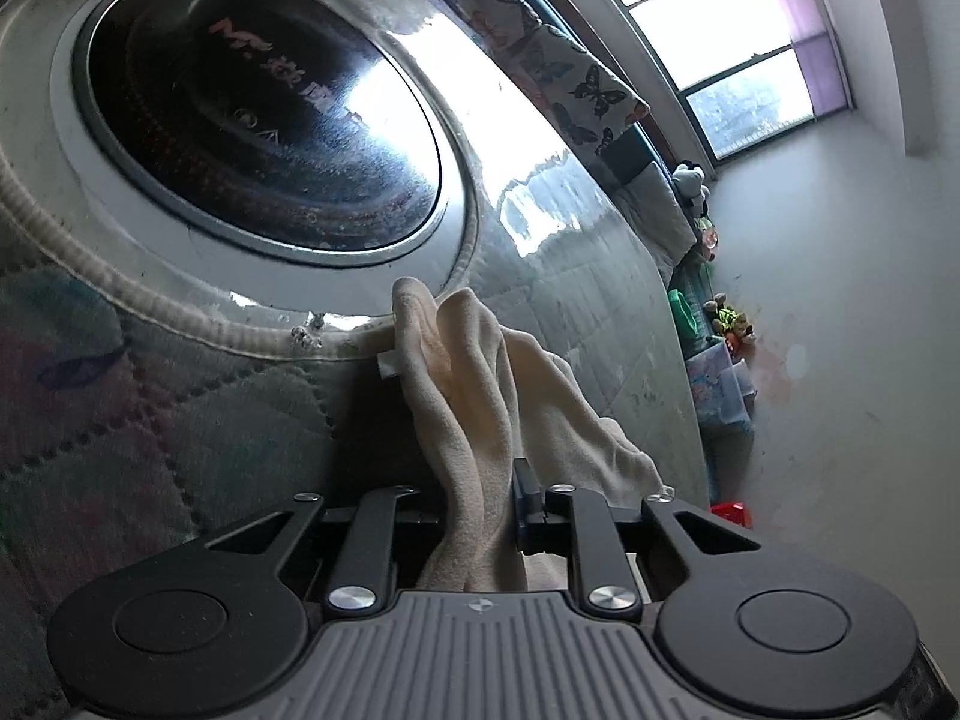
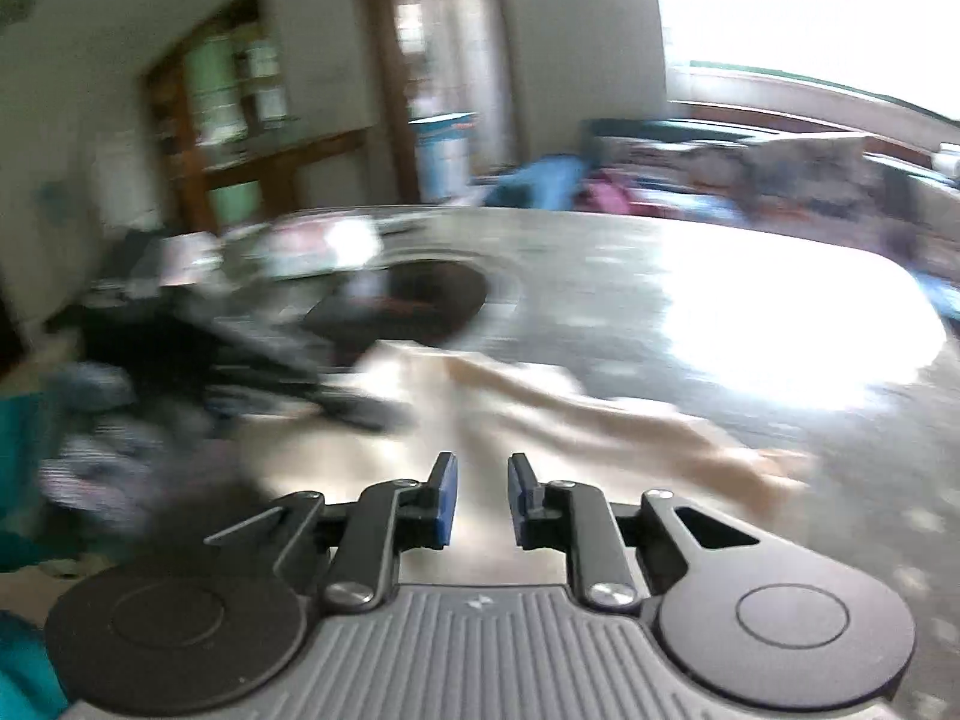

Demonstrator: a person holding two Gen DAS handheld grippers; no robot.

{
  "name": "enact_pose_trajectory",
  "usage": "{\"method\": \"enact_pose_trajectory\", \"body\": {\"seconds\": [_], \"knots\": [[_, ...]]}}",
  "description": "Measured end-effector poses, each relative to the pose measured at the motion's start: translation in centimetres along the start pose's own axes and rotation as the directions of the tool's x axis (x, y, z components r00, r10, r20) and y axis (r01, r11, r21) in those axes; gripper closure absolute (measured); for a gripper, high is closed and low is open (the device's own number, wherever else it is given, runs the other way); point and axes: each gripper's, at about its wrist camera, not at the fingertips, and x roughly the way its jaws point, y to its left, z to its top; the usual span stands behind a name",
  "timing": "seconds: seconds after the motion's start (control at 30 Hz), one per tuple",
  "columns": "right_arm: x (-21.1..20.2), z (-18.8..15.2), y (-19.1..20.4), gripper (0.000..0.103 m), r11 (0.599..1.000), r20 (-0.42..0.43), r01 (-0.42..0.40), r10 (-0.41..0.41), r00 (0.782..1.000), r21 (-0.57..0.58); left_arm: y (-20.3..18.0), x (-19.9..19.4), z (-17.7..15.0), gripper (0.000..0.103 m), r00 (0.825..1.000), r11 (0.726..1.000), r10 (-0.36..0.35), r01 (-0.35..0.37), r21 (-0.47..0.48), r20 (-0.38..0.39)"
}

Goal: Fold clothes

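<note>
A: Where is the cloth (image 1: 474, 414) sitting?

B: It is a cream garment, bunched between the pads of the left gripper (image 1: 477, 510). The pads are clenched on it, and the folds rise in front of the fingers and drape off to the right. The right wrist view shows the same cloth (image 2: 540, 402) spread across the counter (image 2: 630, 276), reaching from near the middle out to the right, though that picture is badly blurred.

A: And the right gripper (image 2: 482, 501)?

B: Released. Its blue pads stand apart with a clear gap, and nothing is between them. The cloth lies just beyond the tips; whether they touch it I cannot tell.

A: What is the cloth lying on?

B: A glossy grey counter (image 1: 570, 276) that catches a lot of glare. Set into it, to the far left of the cloth, is a round dark glass plate (image 1: 258, 114) with a pale ring around it and some faint red lettering I cannot read.

A: Anything near the counter's edge?

B: A quilted fabric (image 1: 150, 396) at near left, under a corded rim. Beyond the far side is a butterfly-print cloth (image 1: 576, 78), then a window (image 1: 750, 60) with a purple blind. Small toys (image 1: 726, 318) line the foot of the wall on the right.

A: And the blurred view?

B: A dark heap (image 2: 198, 354) at left, too smeared to name, and a wooden shelf unit (image 2: 234, 96) far behind it.
</note>
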Motion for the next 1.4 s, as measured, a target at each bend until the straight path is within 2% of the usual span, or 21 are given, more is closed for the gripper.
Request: {"method": "enact_pose_trajectory", "body": {"seconds": [0.1, 0.13, 0.2, 0.33, 0.53, 0.6, 0.67, 0.87, 1.0, 1.2, 1.4], "knots": [[0.2, -0.7, -3.7, 0.068, 0.99, -0.012, 0.123, -0.122, 0.992, 0.071, -0.4, 0.0, -0.3, 0.083, 1.0, 0.999, 0.014, -0.014, 0.028, 0.007], [0.3, -1.0, -4.7, 0.067, 0.983, -0.017, 0.164, -0.163, 0.986, 0.089, -0.6, 0.1, -0.3, 0.083, 1.0, 0.999, 0.021, -0.022, 0.042, 0.009], [0.7, -1.4, -6.5, 0.067, 0.971, -0.025, 0.194, -0.192, 0.981, 0.139, -1.0, 0.2, -0.4, 0.083, 0.999, 0.997, 0.034, -0.034, 0.065, 0.014], [1.8, -2.5, -9.2, 0.067, 0.951, -0.036, 0.184, -0.181, 0.983, 0.249, -1.3, 0.2, -0.4, 0.083, 0.998, 0.994, 0.051, -0.053, 0.101, 0.021], [2.4, -3.3, -10.2, 0.069, 0.939, -0.015, 0.124, -0.125, 0.992, 0.32, -1.8, 0.3, -0.4, 0.083, 0.997, 0.988, 0.069, -0.072, 0.135, 0.026], [2.6, -3.1, -9.9, 0.077, 0.943, -0.015, 0.121, -0.123, 0.992, 0.311, -2.3, 0.4, -0.4, 0.083, 0.996, 0.981, 0.087, -0.091, 0.173, 0.034], [2.3, -3.0, -9.7, 0.09, 0.943, -0.01, 0.117, -0.12, 0.993, 0.312, -2.8, 0.5, -0.5, 0.083, 0.993, 0.972, 0.106, -0.113, 0.208, 0.042], [0.5, -2.5, -9.0, 0.093, 0.946, 0.028, 0.117, -0.131, 0.991, 0.302, -5.2, 0.3, -0.8, 0.085, 0.99, 0.936, 0.117, -0.135, 0.324, 0.073], [-1.2, -1.7, -9.0, 0.093, 0.949, 0.067, 0.135, -0.161, 0.985, 0.285, -7.2, 0.9, -0.9, 0.086, 0.993, 0.918, 0.092, -0.112, 0.38, 0.069], [-3.3, -0.7, -10.5, 0.094, 0.938, 0.082, 0.217, -0.247, 0.966, 0.269, -10.7, 3.6, -1.4, 0.087, 0.997, 0.882, 0.059, -0.077, 0.465, 0.053], [-4.8, 0.4, -13.1, 0.094, 0.913, 0.075, 0.324, -0.351, 0.933, 0.246, -14.4, 7.4, -2.6, 0.087, 0.999, 0.843, 0.048, -0.053, 0.535, 0.025]]}}
